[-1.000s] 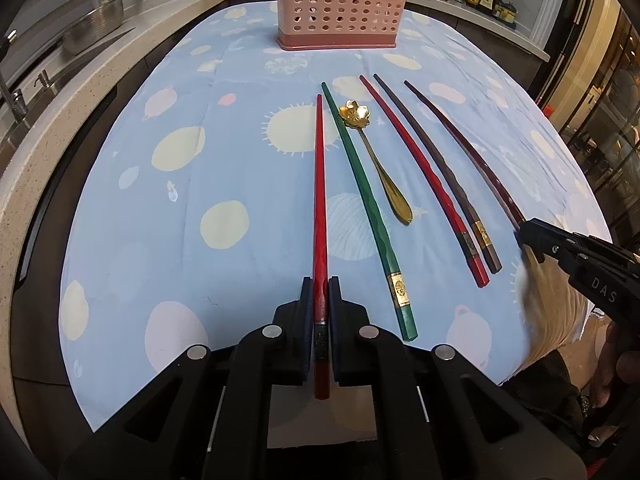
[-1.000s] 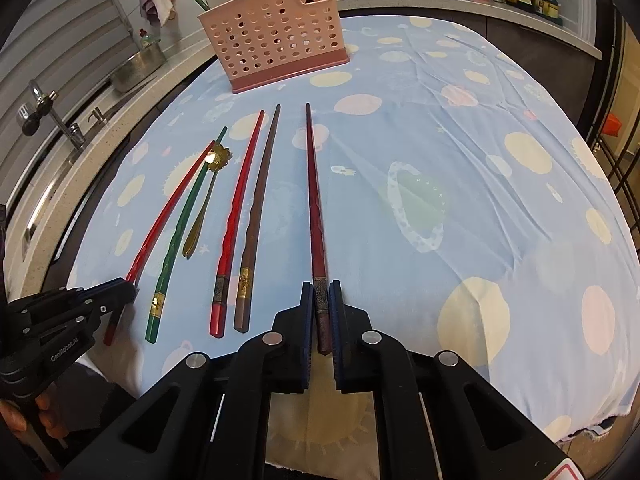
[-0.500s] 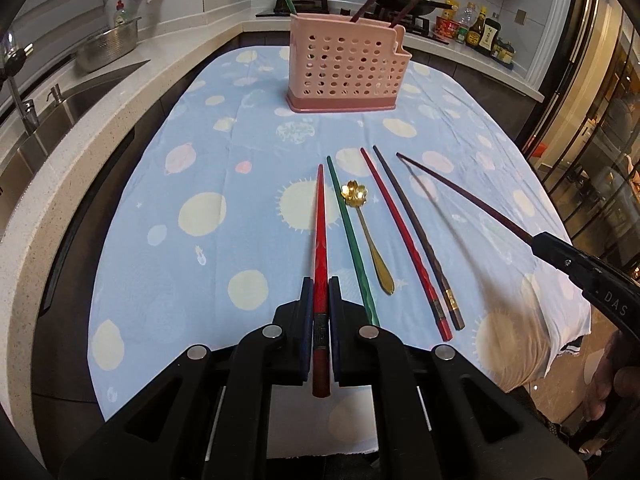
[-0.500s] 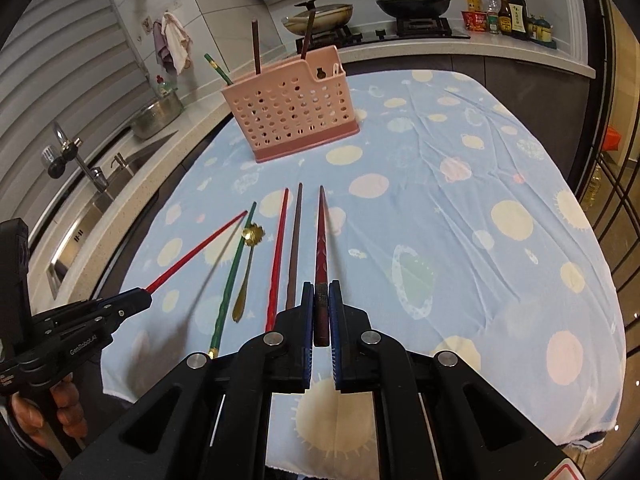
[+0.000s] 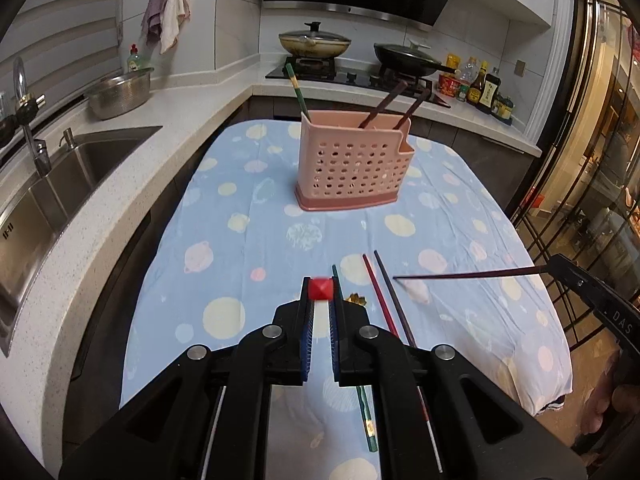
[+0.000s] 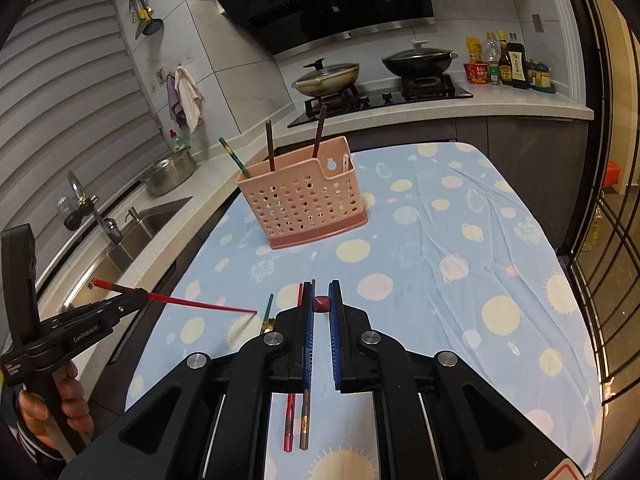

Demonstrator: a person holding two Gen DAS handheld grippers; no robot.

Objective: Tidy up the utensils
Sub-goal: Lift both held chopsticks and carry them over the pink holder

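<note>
Covering the table, a pale blue cloth with round pastel spots carries a pink perforated plastic utensil basket at its far end, three chopsticks standing inside. Nearer than the basket lie a green chopstick, a red chopstick, a brown chopstick and a gold spoon. The left gripper is clamped on a bright red chopstick, lifted off the cloth; the right gripper pinches a dark maroon chopstick, likewise raised.
</note>
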